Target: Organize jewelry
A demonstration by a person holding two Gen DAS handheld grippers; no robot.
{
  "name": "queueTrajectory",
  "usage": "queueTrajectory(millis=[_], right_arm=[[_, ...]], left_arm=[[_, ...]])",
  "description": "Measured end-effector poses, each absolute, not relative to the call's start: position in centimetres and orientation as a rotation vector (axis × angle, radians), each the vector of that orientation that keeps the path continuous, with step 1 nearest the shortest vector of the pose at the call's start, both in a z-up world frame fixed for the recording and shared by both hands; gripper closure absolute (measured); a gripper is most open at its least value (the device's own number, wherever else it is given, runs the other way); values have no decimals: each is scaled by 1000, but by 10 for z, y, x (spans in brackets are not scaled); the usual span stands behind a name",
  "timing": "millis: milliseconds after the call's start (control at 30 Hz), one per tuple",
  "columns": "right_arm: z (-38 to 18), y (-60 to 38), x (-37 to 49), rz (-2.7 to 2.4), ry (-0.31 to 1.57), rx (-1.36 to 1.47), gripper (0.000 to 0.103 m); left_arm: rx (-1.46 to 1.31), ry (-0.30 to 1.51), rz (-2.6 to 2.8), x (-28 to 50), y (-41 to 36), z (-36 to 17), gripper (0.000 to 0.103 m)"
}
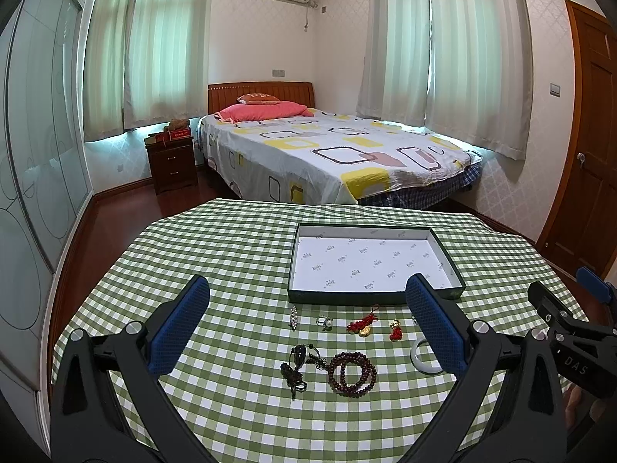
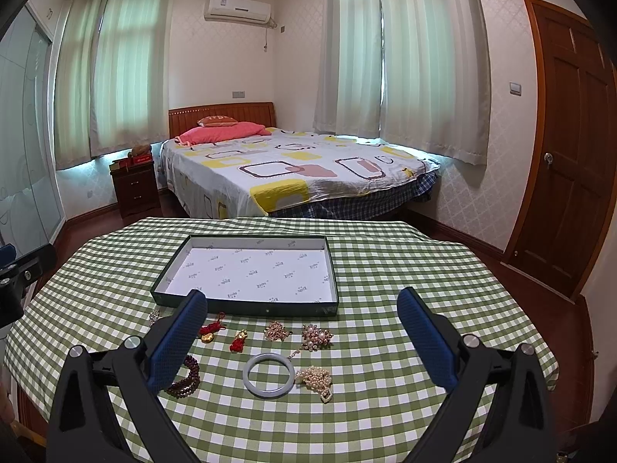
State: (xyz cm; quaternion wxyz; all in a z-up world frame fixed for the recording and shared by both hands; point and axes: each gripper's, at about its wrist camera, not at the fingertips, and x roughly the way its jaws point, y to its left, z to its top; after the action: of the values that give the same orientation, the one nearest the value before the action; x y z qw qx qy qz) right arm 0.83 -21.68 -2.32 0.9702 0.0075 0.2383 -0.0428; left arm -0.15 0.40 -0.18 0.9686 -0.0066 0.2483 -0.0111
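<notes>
Above the checked tablecloth, both the left gripper and right gripper hung wide open and empty, the tray at twelve o'clock beyond the jewelry.

- The left tool is hovering with its jaws spread wide; checkered tabletop is lying bare ahead to its left.
- Straight ahead of it, the shallow box is sitting open-topped, its low walls forming the only raised barrier.
- Between its fingers, a dark bead strand, a brown bead bracelet, a ring and a red charm are lying apart, with cloth showing between them.
- The right tool is likewise hanging wide apart; the bangle and pearl cluster are lying touching between its fingers.
- To its right, the tabletop is stretching bare to the edge.
</notes>
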Motion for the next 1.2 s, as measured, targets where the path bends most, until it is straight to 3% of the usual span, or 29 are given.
queueTrajectory(millis=[1200], right_arm=[[-26,-216,13,-73,492,20,7]], left_arm=[[-20,523,-40,2,4,-7,4]])
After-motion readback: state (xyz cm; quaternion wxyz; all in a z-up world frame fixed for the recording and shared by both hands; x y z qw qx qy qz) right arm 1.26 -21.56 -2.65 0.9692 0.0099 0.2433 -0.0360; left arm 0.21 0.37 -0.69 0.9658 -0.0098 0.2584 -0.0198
